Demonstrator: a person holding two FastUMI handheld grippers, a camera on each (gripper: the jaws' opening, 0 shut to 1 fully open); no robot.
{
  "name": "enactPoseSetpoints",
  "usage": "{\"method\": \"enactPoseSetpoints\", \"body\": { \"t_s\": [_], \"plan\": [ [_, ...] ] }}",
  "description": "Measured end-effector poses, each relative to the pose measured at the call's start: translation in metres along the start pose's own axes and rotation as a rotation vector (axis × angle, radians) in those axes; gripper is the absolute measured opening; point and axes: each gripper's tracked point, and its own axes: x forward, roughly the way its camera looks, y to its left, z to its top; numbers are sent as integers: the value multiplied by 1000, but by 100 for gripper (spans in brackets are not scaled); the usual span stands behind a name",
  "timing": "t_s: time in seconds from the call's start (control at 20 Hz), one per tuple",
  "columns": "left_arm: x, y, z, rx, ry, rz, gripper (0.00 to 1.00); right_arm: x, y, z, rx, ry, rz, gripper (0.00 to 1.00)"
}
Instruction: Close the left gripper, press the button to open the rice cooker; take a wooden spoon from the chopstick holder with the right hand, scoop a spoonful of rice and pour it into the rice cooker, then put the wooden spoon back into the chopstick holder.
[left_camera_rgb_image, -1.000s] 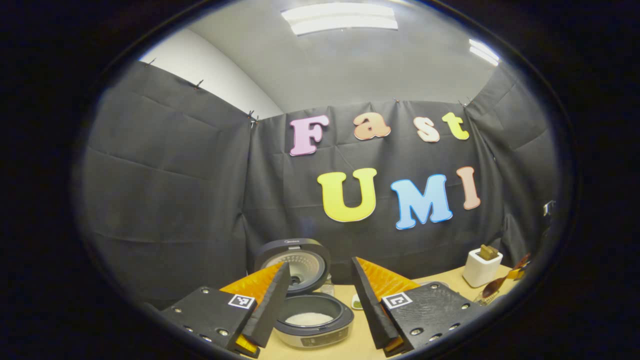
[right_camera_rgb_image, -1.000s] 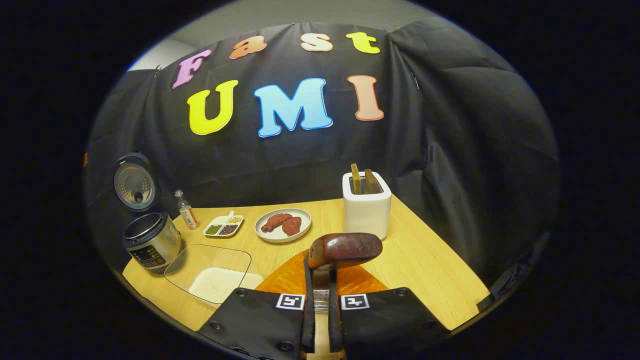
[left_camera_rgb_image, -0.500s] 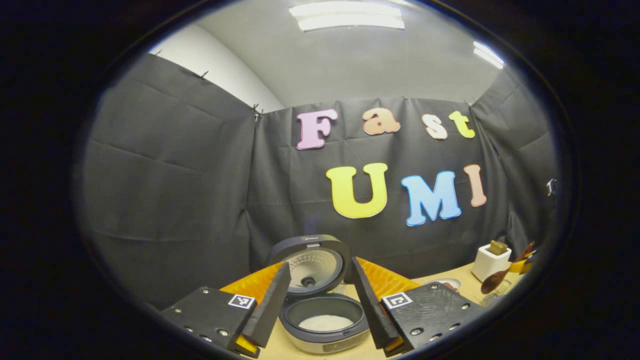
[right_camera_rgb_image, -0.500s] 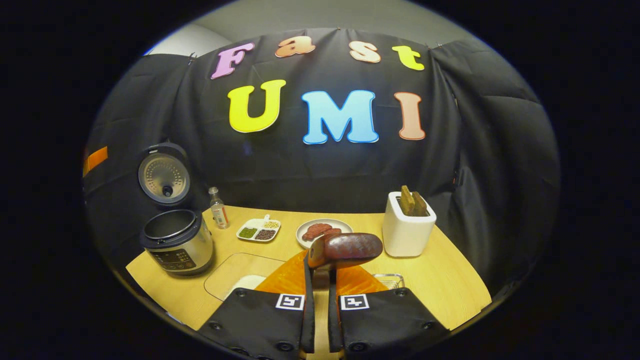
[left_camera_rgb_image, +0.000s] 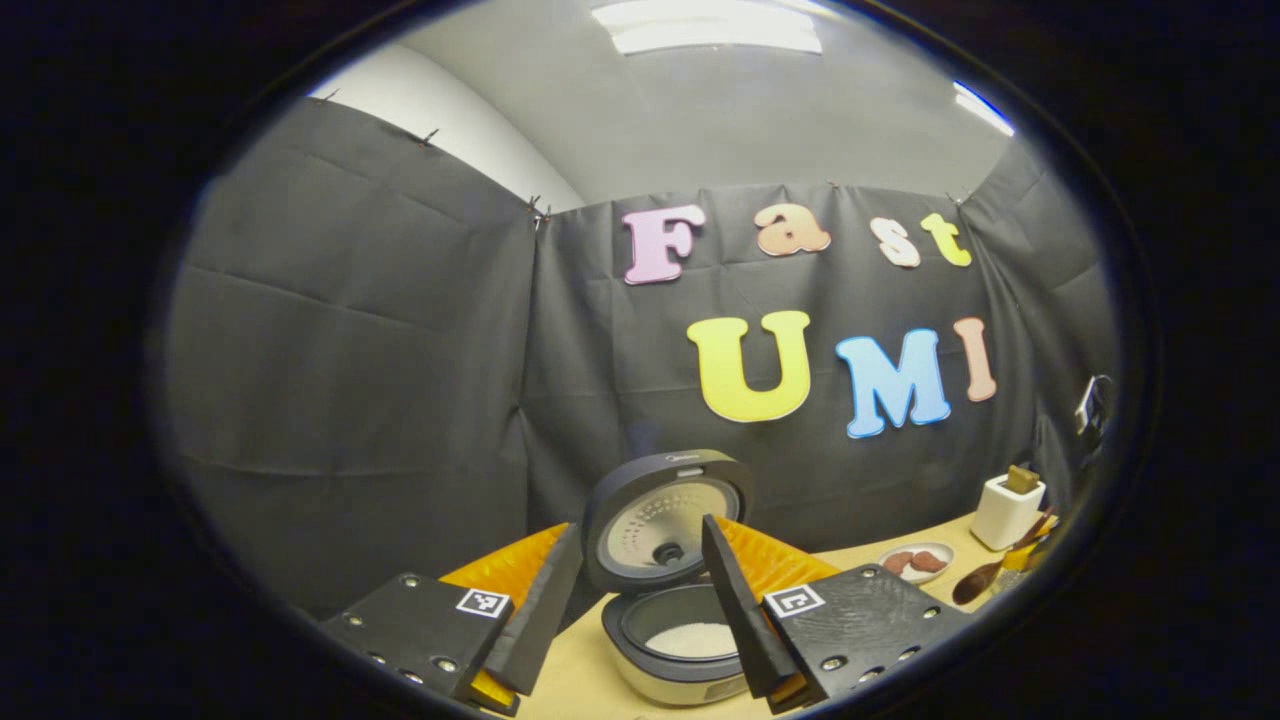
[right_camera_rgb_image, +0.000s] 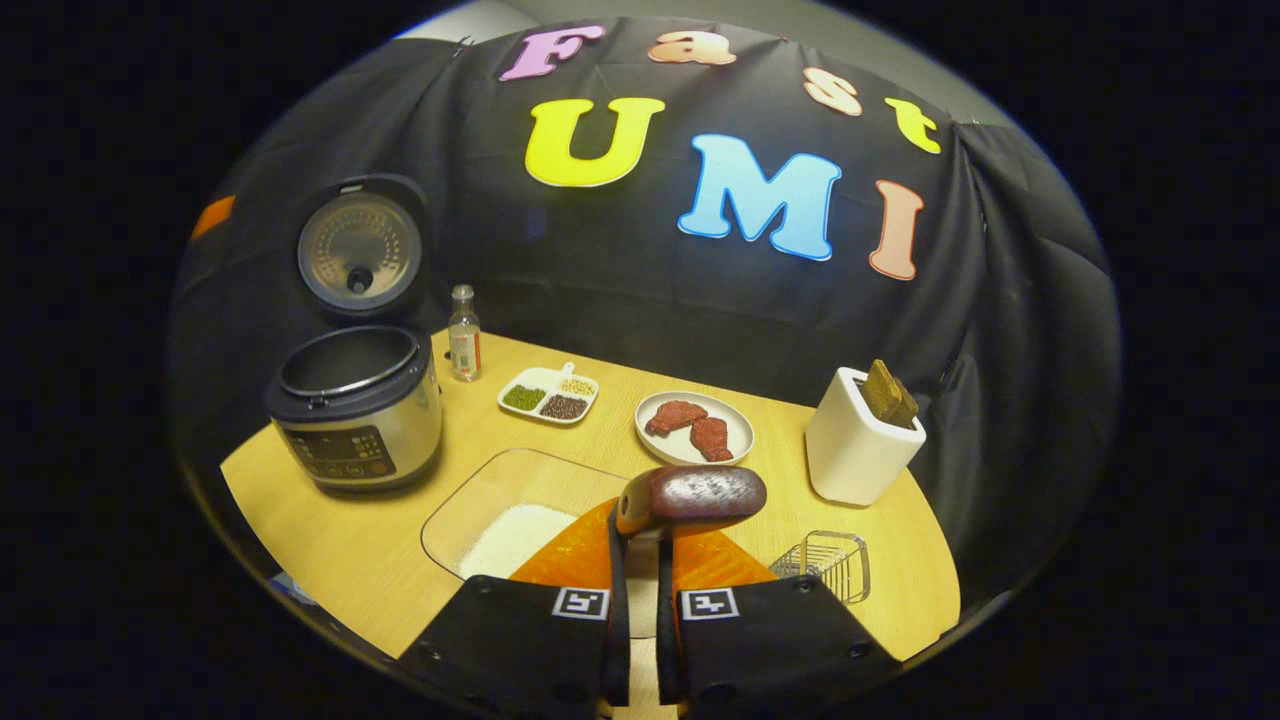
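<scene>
On my tabletop (right_camera_rgb_image: 330, 530) the rice cooker (right_camera_rgb_image: 352, 410) sits at the left edge, lid up, rice in its pot. The glass rice tray (right_camera_rgb_image: 510, 520) lies near the front edge, the wire chopstick holder (right_camera_rgb_image: 828, 565) toward the front right. My left gripper (left_camera_rgb_image: 640, 610) hangs with fingers wide apart before the cooker. My right gripper (right_camera_rgb_image: 640, 600) pinches the wooden spoon (right_camera_rgb_image: 692, 497) between narrow fingers above the tray.

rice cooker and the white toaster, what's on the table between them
In the right gripper view, between rice cooker and toaster: small bottle, divided dish, plate.
</scene>
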Motion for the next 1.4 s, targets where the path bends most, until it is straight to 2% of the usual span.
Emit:
{"method": "enactPoseSetpoints", "body": {
  "t_s": [0.3, 0.4, 0.55, 0.8, 1.05, 1.25, 1.3, 1.4],
  "plan": [
    [8, 32, -16, -16, 21, 27, 77, 24, 4, -17, -164, 44, -91, 12],
    [11, 39, -22, -26, 33, 37, 75, 30, 7, -21, -196, 57, -100, 12],
    [13, 48, -29, -33, 42, 48, 75, 41, 18, -27, -218, 70, -100, 12],
    [13, 60, -34, -17, 53, 70, 75, 48, 46, -31, -236, 92, -52, 12],
    [12, 63, -29, -5, 52, 82, 75, 48, 67, -32, -69, 130, 56, 12],
    [8, 61, -27, -4, 52, 85, 75, 44, 65, -31, 199, 165, 125, 12],
    [7, 59, -25, -4, 53, 83, 75, 45, 60, -32, 274, 175, 140, 10],
    [5, 56, -21, 1, 49, 78, 77, 44, 50, -34, 432, 190, 169, 12]
  ]
}}
